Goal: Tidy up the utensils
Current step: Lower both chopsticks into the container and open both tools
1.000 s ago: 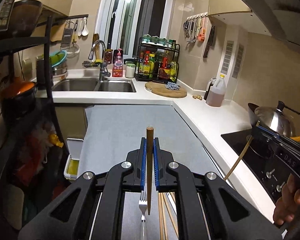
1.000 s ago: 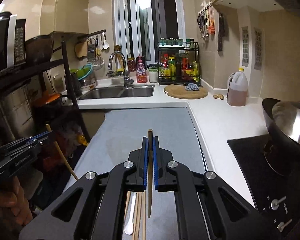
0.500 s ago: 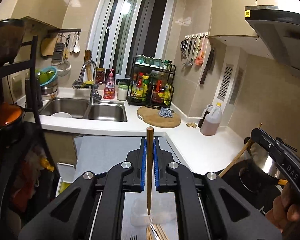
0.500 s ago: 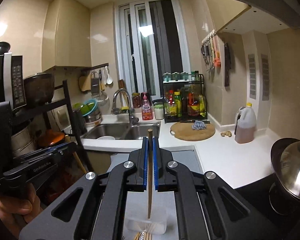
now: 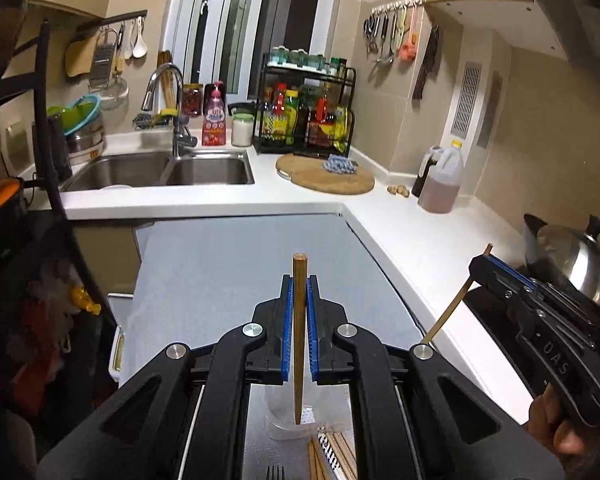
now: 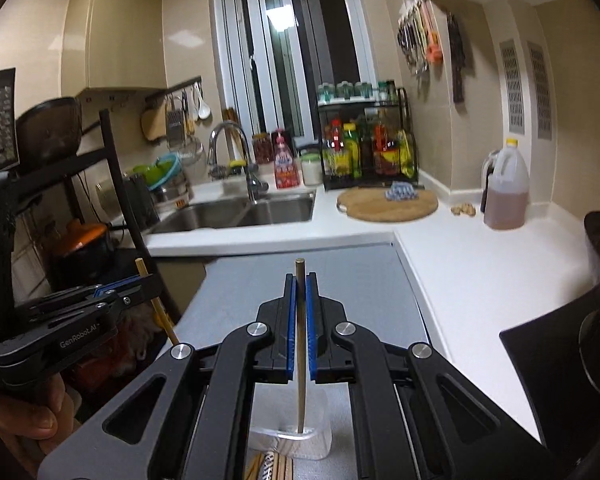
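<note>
Both grippers are doing the same thing here. The left gripper (image 5: 299,312) has its blue pads clamped tight on a wooden chopstick (image 5: 299,332), held upright, with the narrow tip hanging just over a clear plastic cup (image 5: 284,426) on the grey mat (image 5: 236,264). I can't tell whether the tip is inside the rim or only above it.

The right gripper (image 6: 300,312) is clamped on its own chopstick (image 6: 300,344), also pretty much vertical. From the right wrist view that tip looks like it's down at or inside the mouth of the same cup (image 6: 320,440).

More chopsticks (image 5: 340,456) lie flat on the mat just in front of the cup, and the tines of a fork (image 5: 275,472) peek in at the bottom edge of the left view.

Each camera catches the other gripper off to the side, gripping its stick, with the person's hand (image 6: 28,412) wrapped around the handle.

Background is a normal kitchen: double sink (image 5: 160,170) with a tap, round wooden cutting board (image 5: 324,176) on the white counter (image 5: 400,236), a rack of sauce bottles (image 5: 304,116), an oil jug (image 5: 440,180), and a steel wok lid (image 5: 568,256) on the stove.
</note>
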A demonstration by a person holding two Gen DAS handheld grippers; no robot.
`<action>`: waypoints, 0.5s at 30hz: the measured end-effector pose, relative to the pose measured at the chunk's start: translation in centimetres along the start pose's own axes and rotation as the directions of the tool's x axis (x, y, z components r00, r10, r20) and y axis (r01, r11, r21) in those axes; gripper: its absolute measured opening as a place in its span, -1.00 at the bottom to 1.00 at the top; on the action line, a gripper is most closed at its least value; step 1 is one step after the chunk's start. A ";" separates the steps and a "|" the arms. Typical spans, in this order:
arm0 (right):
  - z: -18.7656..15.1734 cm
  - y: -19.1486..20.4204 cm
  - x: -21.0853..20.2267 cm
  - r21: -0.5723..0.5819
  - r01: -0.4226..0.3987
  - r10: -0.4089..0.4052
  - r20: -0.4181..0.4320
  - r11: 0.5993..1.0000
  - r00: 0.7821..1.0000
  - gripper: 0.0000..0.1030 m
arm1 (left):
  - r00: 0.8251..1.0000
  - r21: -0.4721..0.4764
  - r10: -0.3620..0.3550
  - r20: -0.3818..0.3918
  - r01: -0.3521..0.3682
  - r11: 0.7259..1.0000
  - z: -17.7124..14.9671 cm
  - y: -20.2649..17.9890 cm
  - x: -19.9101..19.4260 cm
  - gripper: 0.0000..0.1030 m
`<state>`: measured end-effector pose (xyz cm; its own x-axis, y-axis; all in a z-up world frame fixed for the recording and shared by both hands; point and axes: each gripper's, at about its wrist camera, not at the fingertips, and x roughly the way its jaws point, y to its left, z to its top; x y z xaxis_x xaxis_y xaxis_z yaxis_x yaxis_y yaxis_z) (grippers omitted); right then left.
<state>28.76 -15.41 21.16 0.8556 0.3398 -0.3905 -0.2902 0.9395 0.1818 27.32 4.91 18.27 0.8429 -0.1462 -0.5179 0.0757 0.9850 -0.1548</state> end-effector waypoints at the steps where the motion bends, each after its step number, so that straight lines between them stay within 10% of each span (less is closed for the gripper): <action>1: -0.4 -0.1 0.3 0.002 0.000 0.000 -0.009 1.000 1.000 -0.90 | 1.000 -0.001 -0.001 -0.005 0.001 1.000 -0.1 0.1 0.2 -0.87; 5: -1.1 0.1 0.8 -0.023 0.003 -0.004 -0.048 1.000 0.999 -0.80 | 1.000 0.001 -0.013 -0.028 0.014 1.000 -0.7 -0.2 0.4 -0.85; 8: -1.1 0.0 -0.4 -0.023 0.020 -0.021 -0.035 1.000 0.999 -0.28 | 1.000 0.008 0.018 -0.007 -0.018 1.000 -0.6 -0.4 -0.8 -0.65; 15: -2.0 0.8 -4.9 -0.079 0.054 -0.052 0.018 0.995 0.998 -0.28 | 0.999 -0.004 0.034 0.041 -0.034 0.999 -1.1 -0.9 -4.4 -0.59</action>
<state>23.49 -16.25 21.41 0.8770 0.2894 -0.3835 -0.2771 0.9568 0.0884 23.01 4.52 19.76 0.8661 -0.1083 -0.4880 0.0445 0.9891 -0.1406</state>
